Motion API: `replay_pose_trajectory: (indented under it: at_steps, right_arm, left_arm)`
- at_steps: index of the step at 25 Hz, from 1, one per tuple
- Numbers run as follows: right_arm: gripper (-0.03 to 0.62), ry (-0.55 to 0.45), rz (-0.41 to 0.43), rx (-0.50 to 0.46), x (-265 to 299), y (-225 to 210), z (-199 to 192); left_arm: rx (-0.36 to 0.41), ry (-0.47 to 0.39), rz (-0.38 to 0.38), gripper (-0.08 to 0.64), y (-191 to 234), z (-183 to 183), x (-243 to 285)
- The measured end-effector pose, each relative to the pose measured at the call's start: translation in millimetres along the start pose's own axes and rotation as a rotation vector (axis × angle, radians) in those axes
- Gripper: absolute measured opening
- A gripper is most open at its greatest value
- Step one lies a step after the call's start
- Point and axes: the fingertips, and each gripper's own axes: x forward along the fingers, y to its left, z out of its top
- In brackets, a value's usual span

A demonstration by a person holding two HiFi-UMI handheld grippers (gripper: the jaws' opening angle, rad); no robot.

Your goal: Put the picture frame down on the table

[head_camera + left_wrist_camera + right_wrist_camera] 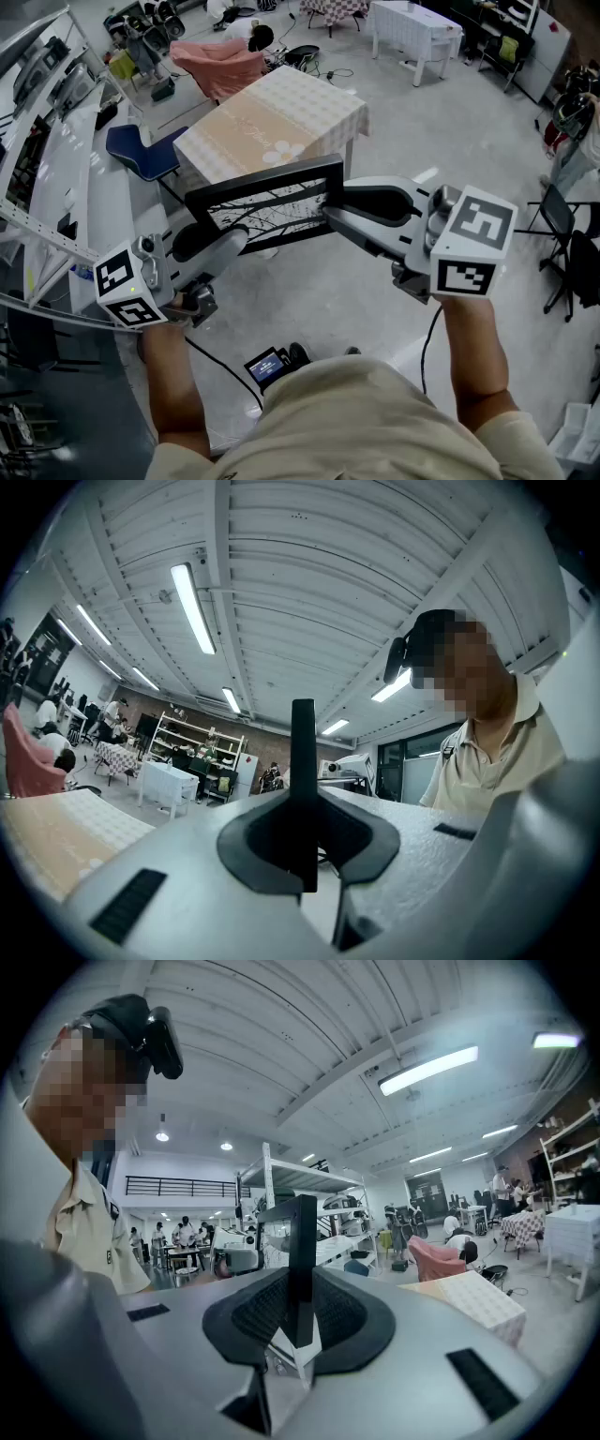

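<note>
A black picture frame (267, 208) with a bare-branch picture hangs in the air over the floor, tilted, just short of the table (272, 112) with the pale checked cloth. My left gripper (230, 242) is shut on its lower left edge. My right gripper (330, 214) is shut on its right edge. In the left gripper view the picture frame (303, 752) stands edge-on as a dark bar, with the left gripper (305, 850) pinching it between its pads. In the right gripper view the picture frame (300, 1237) rises from the right gripper (298, 1321) the same way.
A blue chair (141, 150) stands left of the table and a pink armchair (220, 64) behind it. A metal rack (47, 141) runs along the left. A white table (412, 33) is far back and a black folding chair (562, 244) at the right.
</note>
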Motion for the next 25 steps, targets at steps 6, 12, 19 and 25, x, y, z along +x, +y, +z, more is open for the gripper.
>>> replay_pose_trajectory:
  at_steps: [6, 12, 19, 25]
  right_arm:
    - [0.070, -0.003, -0.020, 0.005, 0.4, 0.5, -2.0]
    - [0.070, -0.015, -0.055, 0.023, 7.8, -1.2, -3.1]
    - [0.071, -0.008, -0.143, 0.035, 53.2, -0.9, -3.5]
    - [0.071, 0.005, -0.165, 0.046, 63.8, -22.6, -1.2]
  left_arm:
    - [-0.001, 0.011, -0.017, 0.046, 1.0, -1.3, -0.6]
    - [-0.005, 0.024, -0.055, 0.046, 9.3, 0.0, -5.9]
    - [-0.040, 0.012, -0.137, 0.046, 44.1, 3.8, -42.2]
    - [-0.069, 0.009, -0.162, 0.046, 70.1, 5.3, -37.8]
